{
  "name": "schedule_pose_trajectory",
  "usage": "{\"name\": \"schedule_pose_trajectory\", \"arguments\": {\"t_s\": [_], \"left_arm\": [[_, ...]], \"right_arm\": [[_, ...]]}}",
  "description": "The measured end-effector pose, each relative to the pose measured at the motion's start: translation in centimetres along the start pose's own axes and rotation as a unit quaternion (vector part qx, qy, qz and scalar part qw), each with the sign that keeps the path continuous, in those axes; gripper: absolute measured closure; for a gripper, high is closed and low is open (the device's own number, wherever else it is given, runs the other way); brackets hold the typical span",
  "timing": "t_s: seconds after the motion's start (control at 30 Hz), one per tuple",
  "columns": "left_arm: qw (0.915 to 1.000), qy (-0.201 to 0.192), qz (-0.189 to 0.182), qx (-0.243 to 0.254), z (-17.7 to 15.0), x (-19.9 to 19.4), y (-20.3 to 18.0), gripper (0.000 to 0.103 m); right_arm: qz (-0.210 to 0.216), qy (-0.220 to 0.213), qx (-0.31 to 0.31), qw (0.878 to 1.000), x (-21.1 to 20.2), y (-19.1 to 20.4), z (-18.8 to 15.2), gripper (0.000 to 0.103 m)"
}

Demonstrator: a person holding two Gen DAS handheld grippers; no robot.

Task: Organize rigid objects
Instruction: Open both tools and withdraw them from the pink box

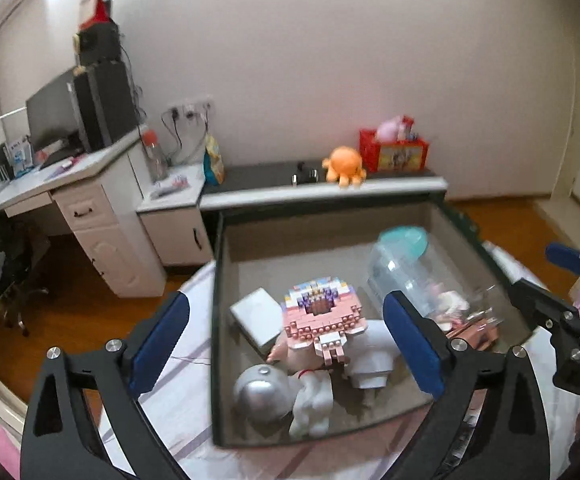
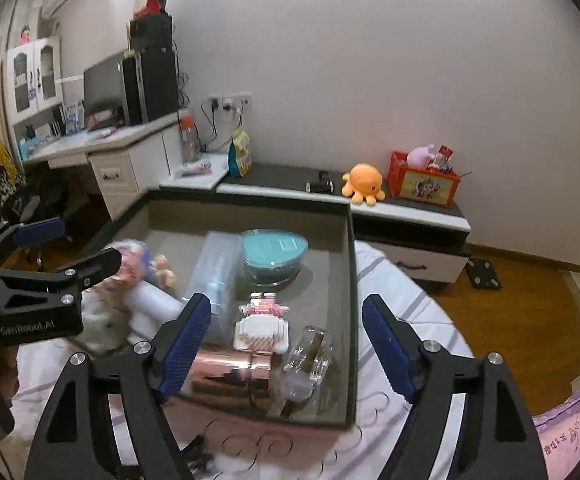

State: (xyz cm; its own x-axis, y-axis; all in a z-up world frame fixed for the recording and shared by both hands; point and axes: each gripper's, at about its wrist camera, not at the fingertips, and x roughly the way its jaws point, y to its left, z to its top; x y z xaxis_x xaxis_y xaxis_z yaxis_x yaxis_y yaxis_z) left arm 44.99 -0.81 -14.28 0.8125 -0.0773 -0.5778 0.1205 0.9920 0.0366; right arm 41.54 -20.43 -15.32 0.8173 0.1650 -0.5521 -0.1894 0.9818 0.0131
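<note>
A dark-rimmed box [image 1: 214, 320] [image 2: 351, 280] with a grey floor sits on a bed. In it lie a pink brick figure [image 1: 317, 320], a white box [image 1: 256, 318], a silver-helmeted astronaut figure [image 1: 266, 396] and a clear jar with a teal lid [image 1: 405, 264] [image 2: 274, 254]. The right wrist view also shows a white brick figure [image 2: 262, 324], a rose-gold cup [image 2: 230, 376] and a clear bottle [image 2: 309, 356]. My left gripper [image 1: 288, 344] [image 2: 66, 248] is open and straddles the box's left wall. My right gripper [image 2: 288, 346] [image 1: 557, 280] is open over the box's right side. Neither holds anything.
An orange octopus plush [image 1: 343, 168] [image 2: 363, 182] and a red crate [image 1: 393, 154] [image 2: 423, 182] stand on a low cabinet behind the box. A white desk [image 1: 82, 184] with a monitor is at the left. Wooden floor [image 2: 509, 320] lies beyond the bed.
</note>
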Motion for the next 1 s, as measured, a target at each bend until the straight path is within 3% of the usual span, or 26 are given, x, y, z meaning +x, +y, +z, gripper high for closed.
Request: {"name": "schedule_pose_trajectory", "arguments": {"t_s": [0.37, 0.4, 0.53, 0.83, 1.0], "left_arm": [[0.9920, -0.123, 0.002, -0.028, -3.3, -15.5, 0.6, 0.000], [0.9909, -0.132, 0.006, -0.025, -3.9, -16.8, 0.4, 0.000], [0.9851, -0.169, 0.031, -0.012, -6.3, -21.5, -0.8, 0.000], [0.9801, -0.194, 0.037, -0.020, -10.8, -27.5, -2.3, 0.000], [0.9786, -0.199, 0.045, -0.024, -11.9, -29.0, -2.8, 0.000]], "right_arm": [[0.018, -0.106, 0.004, 0.994, -13.0, 2.8, -1.9, 0.014], [0.017, -0.116, 0.002, 0.993, -14.1, 3.2, -2.4, 0.010], [0.020, -0.136, 0.001, 0.990, -17.4, 4.4, -4.2, 0.009], [-0.022, -0.188, -0.003, 0.982, -22.9, 6.5, -8.0, 0.008], [-0.019, -0.194, 0.007, 0.981, -24.3, 6.8, -9.4, 0.008]]}}
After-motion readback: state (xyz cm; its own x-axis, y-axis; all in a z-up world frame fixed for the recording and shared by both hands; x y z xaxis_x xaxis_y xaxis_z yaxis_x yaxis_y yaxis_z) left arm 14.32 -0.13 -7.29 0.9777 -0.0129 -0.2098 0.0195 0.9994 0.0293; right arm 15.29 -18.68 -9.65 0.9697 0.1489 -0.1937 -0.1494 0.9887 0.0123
